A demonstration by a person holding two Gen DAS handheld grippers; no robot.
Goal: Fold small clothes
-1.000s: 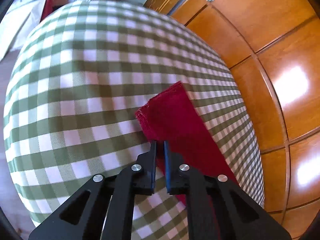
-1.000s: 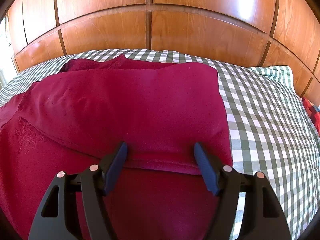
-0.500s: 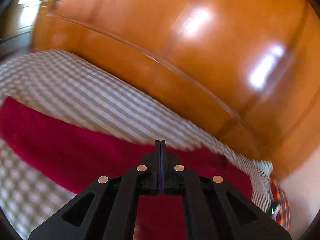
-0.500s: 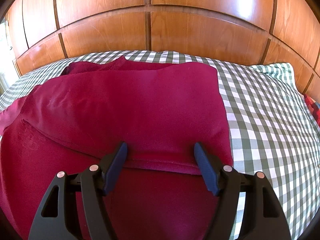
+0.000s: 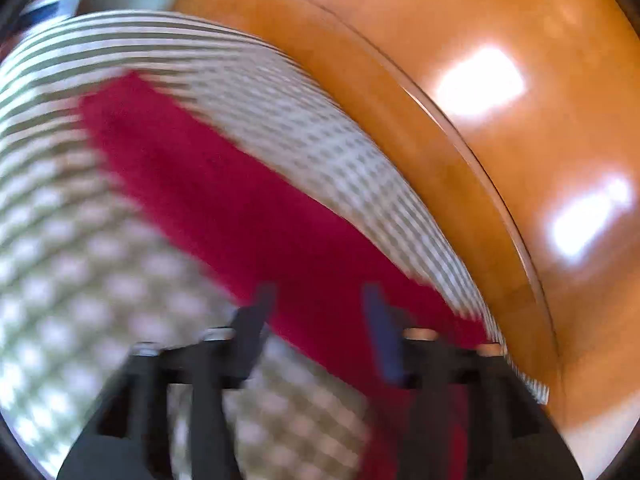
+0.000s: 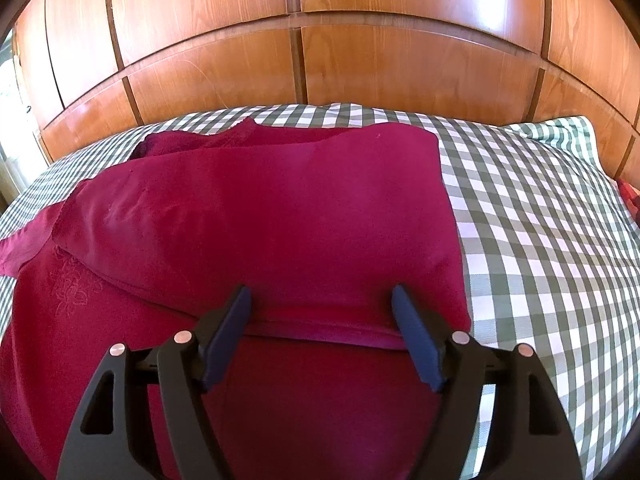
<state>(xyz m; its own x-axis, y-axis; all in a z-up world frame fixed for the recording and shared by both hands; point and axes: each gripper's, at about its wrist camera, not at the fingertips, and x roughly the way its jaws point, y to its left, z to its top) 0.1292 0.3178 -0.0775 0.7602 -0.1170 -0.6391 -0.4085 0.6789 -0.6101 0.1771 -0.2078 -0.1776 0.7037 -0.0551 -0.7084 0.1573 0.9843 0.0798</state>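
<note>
A dark red garment (image 6: 256, 216) lies on the green-and-white checked cloth (image 6: 540, 232), its right part folded over the body. One sleeve (image 6: 24, 244) sticks out at the left. My right gripper (image 6: 322, 300) is open and empty, hovering just over the folded hem. In the blurred left wrist view the red sleeve (image 5: 224, 200) runs diagonally across the checked cloth (image 5: 80, 280). My left gripper (image 5: 318, 300) is open over the sleeve, holding nothing.
Glossy wooden panels (image 6: 320, 52) rise right behind the checked surface and also fill the right of the left wrist view (image 5: 500, 120). A red patterned item (image 6: 630, 196) shows at the far right edge.
My left gripper was shut near the sleeve; it has swung round fast and opened. The sleeve at the left has shifted inward. My right gripper has stayed still and open.
</note>
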